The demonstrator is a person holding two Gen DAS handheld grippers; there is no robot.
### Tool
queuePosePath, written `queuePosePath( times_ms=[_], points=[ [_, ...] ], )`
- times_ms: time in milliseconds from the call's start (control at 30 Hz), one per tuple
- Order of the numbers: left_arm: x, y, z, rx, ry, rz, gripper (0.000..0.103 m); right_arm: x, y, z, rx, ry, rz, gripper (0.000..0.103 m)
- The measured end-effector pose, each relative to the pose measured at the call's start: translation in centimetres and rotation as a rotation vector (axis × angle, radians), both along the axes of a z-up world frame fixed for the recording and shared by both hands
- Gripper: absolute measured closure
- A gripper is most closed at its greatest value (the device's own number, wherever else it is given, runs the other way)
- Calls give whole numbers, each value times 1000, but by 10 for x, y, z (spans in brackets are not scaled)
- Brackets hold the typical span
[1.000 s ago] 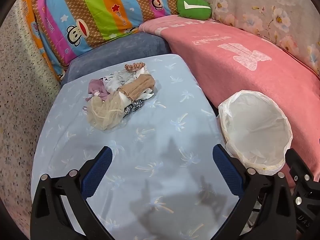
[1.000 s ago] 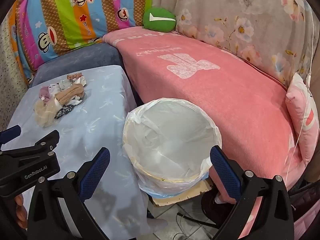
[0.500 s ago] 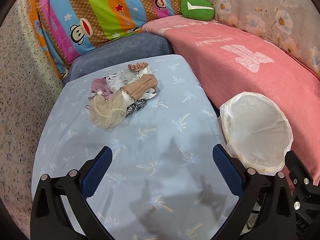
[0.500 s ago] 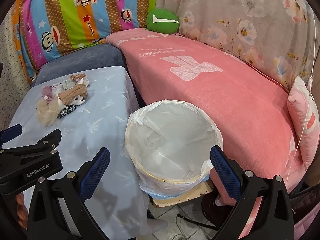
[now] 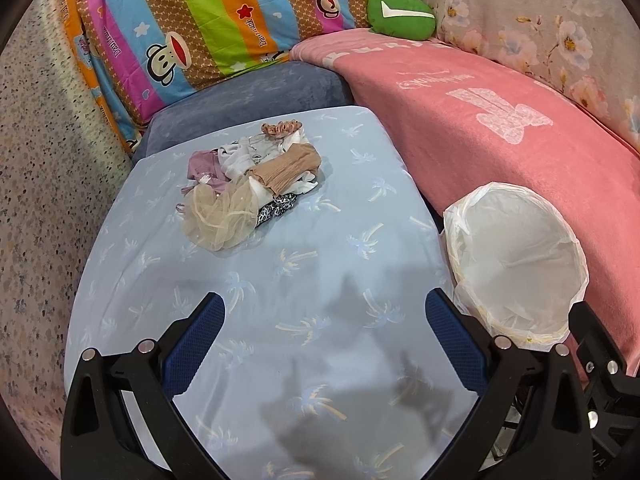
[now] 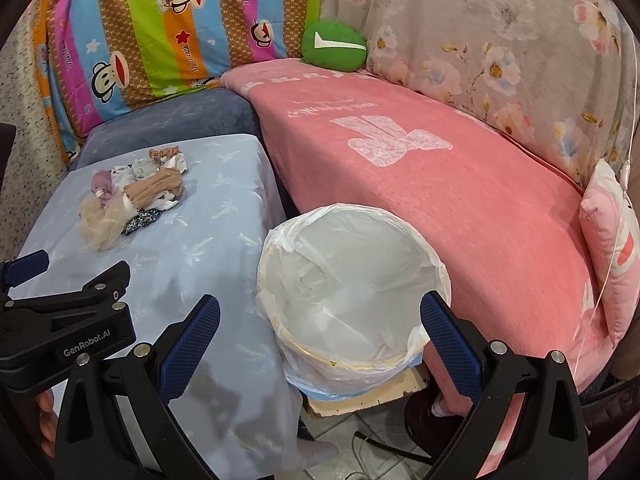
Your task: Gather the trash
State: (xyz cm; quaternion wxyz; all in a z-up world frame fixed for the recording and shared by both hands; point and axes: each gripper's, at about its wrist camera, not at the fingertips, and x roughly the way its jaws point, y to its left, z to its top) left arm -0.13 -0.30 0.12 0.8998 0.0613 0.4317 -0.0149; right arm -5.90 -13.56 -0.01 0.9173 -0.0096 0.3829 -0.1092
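Blue cloth: pale, palm-printed, covers the table [image 5: 304, 280]; both views show it.
Trash pile: crumpled fabric scraps [image 5: 252, 184] [image 6: 132, 200], far left part of the table, well apart from both tools.
Bin: white-lined trash bin [image 5: 516, 256] [image 6: 352, 280], right of the table, against the pink-covered sofa [image 6: 460, 184].
Left view only: full near table surface; bin cut by the right side.
Right view only: bin base on a board [image 6: 360, 396], tiled floor, pink pillow [image 6: 612, 240] far right, the other tool's body at lower left.
Left gripper [image 5: 322, 338]: jaws spread wide, holding nothing, above the near table.
Right gripper [image 6: 320, 340]: jaws spread wide, holding nothing, framing the bin's near rim.
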Motion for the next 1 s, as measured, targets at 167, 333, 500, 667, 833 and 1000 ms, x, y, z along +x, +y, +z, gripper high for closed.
queuePosePath(
  times_ms=[167, 333, 500, 667, 833, 1000],
  points=[
    [0, 0, 1, 1, -2, 3, 7, 0, 0, 1, 0, -2, 1, 6],
    [-1, 0, 0, 2, 2, 3, 7, 0, 0, 1, 3, -1, 3, 6],
    [-1, 0, 0, 2, -2, 5, 7, 1, -1, 3, 1, -1, 7, 6],
    [-1, 0, 1, 3, -3, 8, 7, 2, -2, 3, 5, -2, 6, 6],
    [-1, 1, 1, 5, -4, 7, 7, 2, -2, 3, 6, -2, 7, 6],
    [-1, -1, 1, 7, -8, 4, 7, 2, -2, 3, 6, -2, 4, 6]
  ],
)
